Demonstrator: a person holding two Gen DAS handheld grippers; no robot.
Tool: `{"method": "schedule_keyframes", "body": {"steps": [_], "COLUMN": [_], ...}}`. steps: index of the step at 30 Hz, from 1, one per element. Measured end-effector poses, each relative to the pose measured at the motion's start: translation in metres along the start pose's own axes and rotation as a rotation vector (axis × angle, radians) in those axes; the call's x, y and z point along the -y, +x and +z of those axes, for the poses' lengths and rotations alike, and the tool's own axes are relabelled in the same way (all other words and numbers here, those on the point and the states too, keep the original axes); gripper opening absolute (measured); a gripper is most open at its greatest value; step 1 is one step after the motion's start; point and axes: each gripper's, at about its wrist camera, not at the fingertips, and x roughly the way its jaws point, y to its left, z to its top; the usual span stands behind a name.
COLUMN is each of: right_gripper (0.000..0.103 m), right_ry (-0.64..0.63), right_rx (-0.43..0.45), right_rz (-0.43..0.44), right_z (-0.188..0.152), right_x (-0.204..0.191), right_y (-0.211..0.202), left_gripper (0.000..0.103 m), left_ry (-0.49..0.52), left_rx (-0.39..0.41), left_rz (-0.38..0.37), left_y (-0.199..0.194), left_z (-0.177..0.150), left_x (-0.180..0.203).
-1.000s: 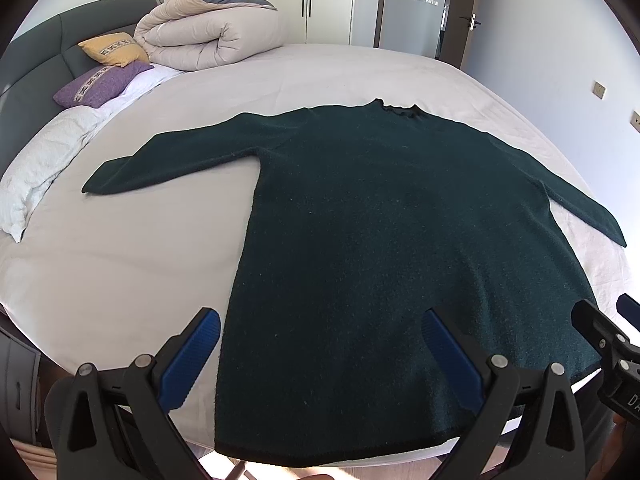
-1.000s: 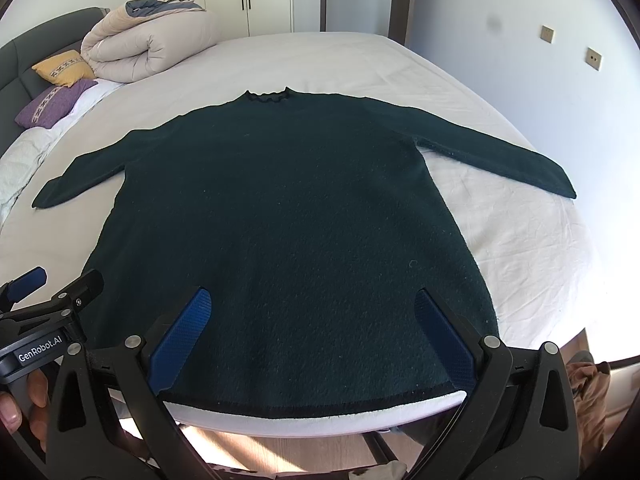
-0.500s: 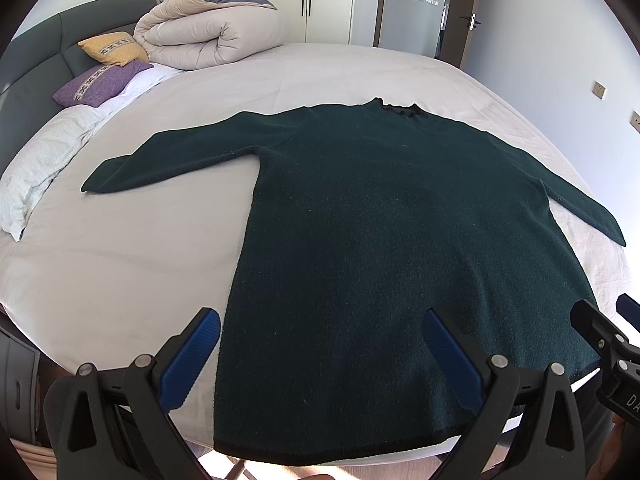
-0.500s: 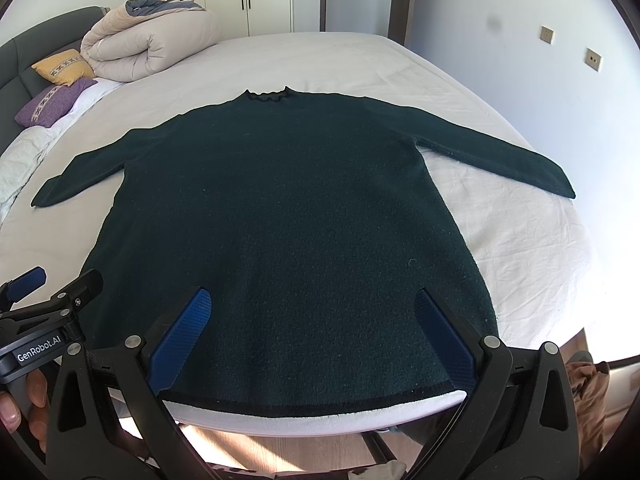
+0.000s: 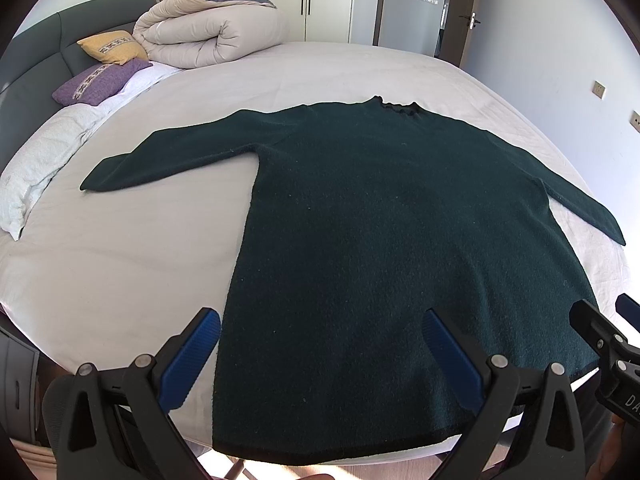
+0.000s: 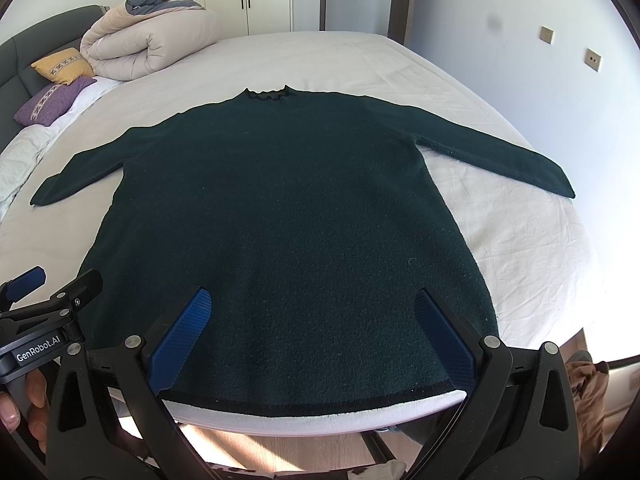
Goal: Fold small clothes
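A dark green, long-sleeved knit sweater (image 5: 384, 232) is lying flat and face up on the pale grey sheet of the bed (image 5: 120, 264), its neck pointing away toward the wardrobes and its black-trimmed hem (image 6: 320, 402) running along the near edge of the mattress. Both sleeves are lying spread out to the sides, so the fold is not yet begun. The left tool (image 5: 320, 354) is hovering wide open over the hem's left corner, gripping nothing, and the right tool (image 6: 312, 336) is hovering equally spread over the hem's right half, also released. To start well, each tool probably should be closing on one sleeve cuff or hem corner, pinching both knit layers and carrying the cloth low, so the thick fabric is not dragging or bunching. The sheet is looking smooth at left and lightly wrinkled at right. A rolled beige duvet (image 5: 208, 36), a yellow pillow (image 5: 114, 46) and a purple pillow (image 5: 100, 86) are resting by the grey headboard (image 5: 28, 80).
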Motion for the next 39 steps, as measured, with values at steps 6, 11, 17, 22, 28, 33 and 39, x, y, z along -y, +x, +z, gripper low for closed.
{"method": "schedule_keyframes", "body": {"steps": [6,11,17,22,28,33,39], "right_gripper": [0.103,0.103,0.103,0.103,0.103,0.103,0.103], "right_ry": [-0.001,-0.001,-0.002,-0.002,-0.005,-0.006,-0.006], "right_rx": [-0.002,-0.002,-0.002,-0.003,-0.005,-0.006,-0.007], "right_rz": [-0.002,-0.003,-0.003,-0.003,-0.005,-0.007,-0.007], "right_z": [-0.0008,-0.001,-0.0009,-0.001,-0.0038,-0.0043,-0.0059], "right_x": [0.0001,0.0003,-0.0002,-0.0005,0.0006,0.0006,0.0004], "right_y": [0.0009,0.0009,0.0008,0.0008,0.0021,0.0034,0.0041], "left_gripper": [0.103,0.103,0.103,0.103,0.103,0.103,0.103], "left_ry": [0.0,0.0,-0.001,-0.001,-0.003,-0.003,-0.003], "left_rx": [-0.001,-0.001,-0.002,-0.004,-0.008,-0.009,-0.011], "left_rz": [-0.001,0.0,-0.001,-0.003,-0.006,-0.006,-0.007], "left_y": [0.0009,0.0009,0.0009,0.0011,0.0017,0.0017,0.0015], "left_z": [0.0001,-0.0002,0.0004,-0.0011,-0.0032,-0.0042,-0.0042], "left_x": [-0.0003,0.0001,-0.0004,0.0007,0.0014,0.002,0.001]}}
